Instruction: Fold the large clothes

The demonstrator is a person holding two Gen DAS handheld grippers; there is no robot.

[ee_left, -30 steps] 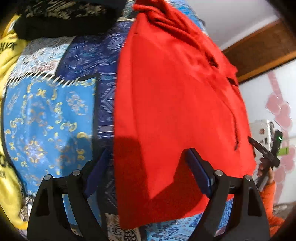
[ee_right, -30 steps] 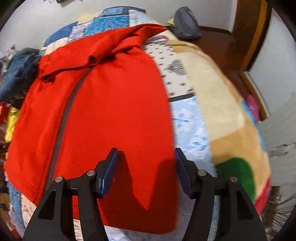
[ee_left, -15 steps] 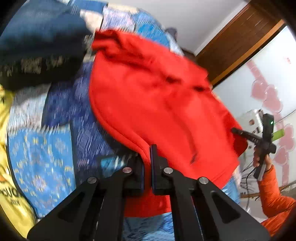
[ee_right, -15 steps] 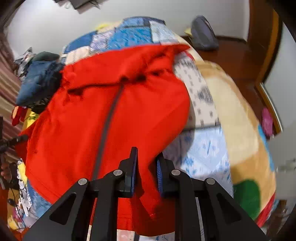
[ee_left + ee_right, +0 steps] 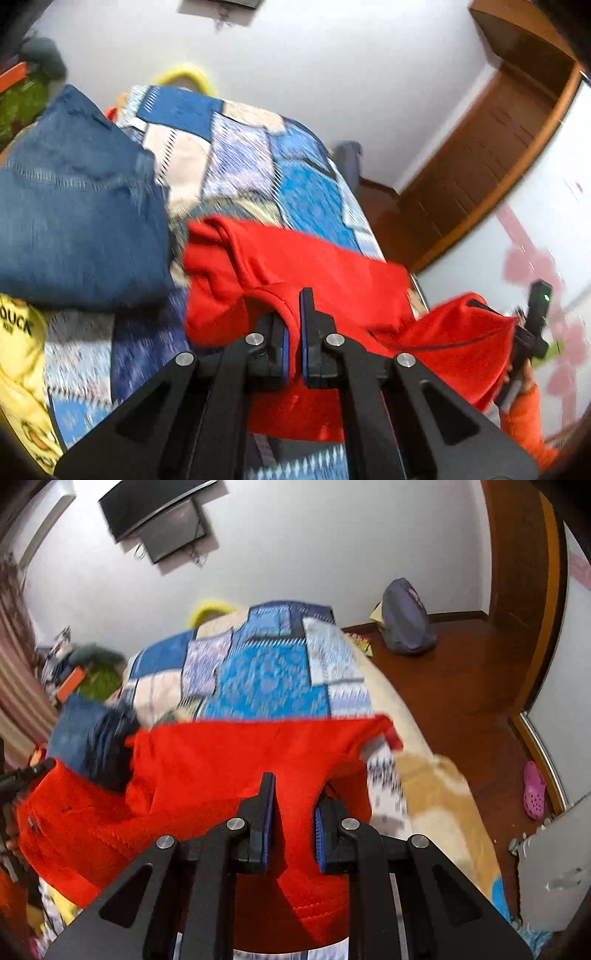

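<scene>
A large red hoodie [image 5: 332, 266] lies on a patchwork bedspread [image 5: 295, 177]. My left gripper [image 5: 293, 332] is shut on a fold of its hem and lifts it toward the far end. My right gripper [image 5: 291, 823] is shut on the red hoodie [image 5: 229, 768] at the other bottom corner, cloth bunched between the blue pads, with a small gap showing. The lifted hem hangs between the two grippers. The right gripper also shows in the left wrist view [image 5: 532, 325] at the right edge, holding the cloth.
Folded blue jeans [image 5: 74, 221] lie left of the hoodie, a yellow garment [image 5: 22, 354] at the near left. A grey backpack [image 5: 406, 620] sits on the wooden floor, a pink shoe [image 5: 533, 790] by the door. The bedspread [image 5: 266, 672] stretches beyond the hoodie.
Both grippers closed on the hoodie's bottom hem, then lifted it and carried it toward the hood end; the cameras tilted up toward the wall.
</scene>
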